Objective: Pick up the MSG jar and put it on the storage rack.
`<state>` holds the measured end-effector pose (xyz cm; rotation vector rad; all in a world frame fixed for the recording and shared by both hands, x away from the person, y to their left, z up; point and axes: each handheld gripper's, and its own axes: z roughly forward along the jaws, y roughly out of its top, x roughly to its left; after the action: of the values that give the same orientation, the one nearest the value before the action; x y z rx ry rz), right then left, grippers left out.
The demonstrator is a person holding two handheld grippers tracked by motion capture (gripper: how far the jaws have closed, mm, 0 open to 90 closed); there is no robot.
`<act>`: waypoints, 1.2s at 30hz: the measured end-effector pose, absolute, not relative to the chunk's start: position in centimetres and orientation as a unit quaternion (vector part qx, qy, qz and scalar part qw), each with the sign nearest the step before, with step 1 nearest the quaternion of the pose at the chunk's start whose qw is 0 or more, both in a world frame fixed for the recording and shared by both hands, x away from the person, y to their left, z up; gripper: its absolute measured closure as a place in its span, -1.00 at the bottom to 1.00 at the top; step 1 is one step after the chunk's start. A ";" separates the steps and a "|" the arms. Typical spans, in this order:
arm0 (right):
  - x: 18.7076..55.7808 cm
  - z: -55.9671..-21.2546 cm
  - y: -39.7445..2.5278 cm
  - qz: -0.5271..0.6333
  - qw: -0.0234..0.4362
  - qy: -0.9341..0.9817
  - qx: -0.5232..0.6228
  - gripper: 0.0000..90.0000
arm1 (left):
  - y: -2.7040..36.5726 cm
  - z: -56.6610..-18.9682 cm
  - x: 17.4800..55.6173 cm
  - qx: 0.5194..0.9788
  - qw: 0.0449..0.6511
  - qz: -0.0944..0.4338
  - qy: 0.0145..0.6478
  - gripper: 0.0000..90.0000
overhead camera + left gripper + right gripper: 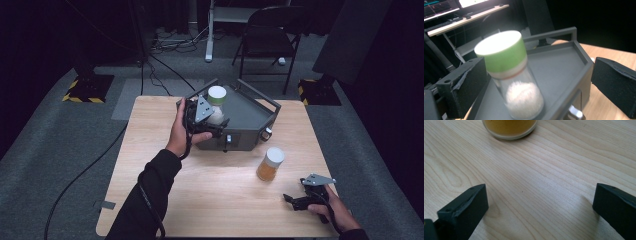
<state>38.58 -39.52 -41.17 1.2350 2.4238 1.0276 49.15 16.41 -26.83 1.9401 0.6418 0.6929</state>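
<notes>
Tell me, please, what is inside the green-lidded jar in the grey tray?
The green-lidded jar holds white powder in its lower part. Its base on the grey tray is out of frame.

Black sleeves, black grippers

Left gripper and right gripper each carry a grey three-cornered plate, a trailing black cable and foam-padded jaws with screw holes.

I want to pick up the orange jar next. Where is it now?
The orange jar stands on the table in the high view, right of centre, just in front of the grey tray and ahead of the right tongs.
</notes>
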 end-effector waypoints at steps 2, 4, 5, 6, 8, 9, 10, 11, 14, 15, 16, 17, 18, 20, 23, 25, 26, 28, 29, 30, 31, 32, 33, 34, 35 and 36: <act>38.6 -41.2 -39.5 0.351 0.117 0.828 0.422 -1.00 | 16.6 -27.1 49.0 0.795 0.473 0.277 0.260 -0.99; 38.6 -41.2 -39.5 0.351 0.117 0.828 0.422 -1.00 | 16.7 -27.5 48.7 0.799 0.469 0.277 0.255 -0.99; 38.6 -41.2 -39.5 0.351 0.117 0.828 0.422 -1.00 | 16.7 -27.6 48.5 0.801 0.468 0.277 0.253 -0.99; 38.6 -41.2 -39.5 0.351 0.117 0.828 0.422 -1.00 | 16.7 -27.8 48.4 0.802 0.467 0.276 0.252 -0.99; 38.6 -41.2 -39.5 0.351 0.117 0.828 0.422 -1.00 | 16.7 -28.1 48.1 0.805 0.462 0.276 0.249 -0.99; 38.6 -41.2 -39.5 0.351 0.117 0.828 0.422 -1.00 | 16.7 -28.3 47.9 0.806 0.460 0.277 0.248 -0.99; 38.6 -41.2 -39.5 0.351 0.117 0.828 0.422 -1.00 | 16.7 -28.5 47.8 0.808 0.459 0.276 0.248 -0.99; 38.6 -41.2 -39.5 0.351 0.117 0.828 0.422 -1.00 | 16.8 -28.7 47.7 0.808 0.459 0.273 0.248 -0.99; 38.6 -41.2 -39.5 0.351 0.117 0.828 0.422 -1.00 | 16.9 -29.4 47.4 0.811 0.454 0.272 0.248 -0.99; 38.6 -41.2 -39.5 0.351 0.117 0.828 0.422 -1.00 | 17.0 -29.7 47.3 0.813 0.452 0.271 0.249 -0.99; 38.6 -41.2 -39.5 0.351 0.117 0.828 0.422 -1.00 | 17.1 -30.0 47.2 0.813 0.452 0.269 0.249 -0.99; 38.6 -41.2 -39.5 0.351 0.117 0.828 0.422 -1.00 | 17.1 -30.2 47.1 0.815 0.450 0.268 0.250 -0.99; 38.6 -41.2 -39.5 0.351 0.117 0.828 0.422 -1.00 | 17.2 -30.3 47.0 0.816 0.446 0.268 0.250 -0.99; 38.6 -41.2 -39.5 0.351 0.117 0.828 0.422 -1.00 | 17.4 -30.7 46.9 0.817 0.446 0.264 0.253 -0.99; 38.6 -41.2 -39.5 0.351 0.117 0.828 0.422 -1.00 | 17.6 -31.0 46.5 0.820 0.441 0.264 0.251 -0.99; 38.6 -41.2 -39.5 0.351 0.117 0.828 0.422 -1.00 | 17.7 -31.2 46.3 0.824 0.435 0.266 0.246 -0.99; 38.6 -41.2 -39.5 0.351 0.117 0.828 0.422 -1.00 | 17.7 -31.3 46.1 0.826 0.431 0.268 0.243 -0.99; 38.6 -41.2 -39.5 0.351 0.117 0.828 0.422 -1.00 | 17.9 -31.5 45.8 0.831 0.426 0.266 0.237 -0.99; 38.6 -41.2 -39.5 0.351 0.117 0.828 0.422 -1.00 | 17.9 -31.6 45.7 0.834 0.424 0.265 0.235 -0.99; 38.6 -41.2 -39.5 0.351 0.117 0.828 0.422 -1.00 | 18.0 -31.7 45.6 0.835 0.423 0.262 0.234 -0.99; 38.6 -41.2 -39.5 0.351 0.117 0.828 0.422 -1.00 | 18.1 -31.8 45.5 0.838 0.421 0.260 0.232 -0.99; 38.6 -41.2 -39.5 0.351 0.117 0.828 0.422 -1.00 | 18.2 -31.9 45.3 0.839 0.419 0.258 0.233 -0.99; 38.6 -41.2 -39.5 0.351 0.117 0.828 0.422 -1.00 | 18.3 -32.1 45.1 0.839 0.419 0.259 0.232 -0.99; 38.6 -41.2 -39.5 0.351 0.117 0.828 0.422 -1.00 | 18.5 -32.2 45.0 0.839 0.420 0.255 0.234 -0.99; 38.6 -41.2 -39.5 0.351 0.117 0.828 0.422 -1.00 | 18.8 -32.4 44.9 0.841 0.418 0.252 0.234 -0.99; 38.6 -41.2 -39.5 0.351 0.117 0.828 0.422 -1.00 | 18.9 -32.5 44.7 0.840 0.418 0.251 0.236 -0.99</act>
<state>38.58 -39.52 -41.17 1.2342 2.4236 1.0275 44.74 18.88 -32.50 2.1085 0.5909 0.6306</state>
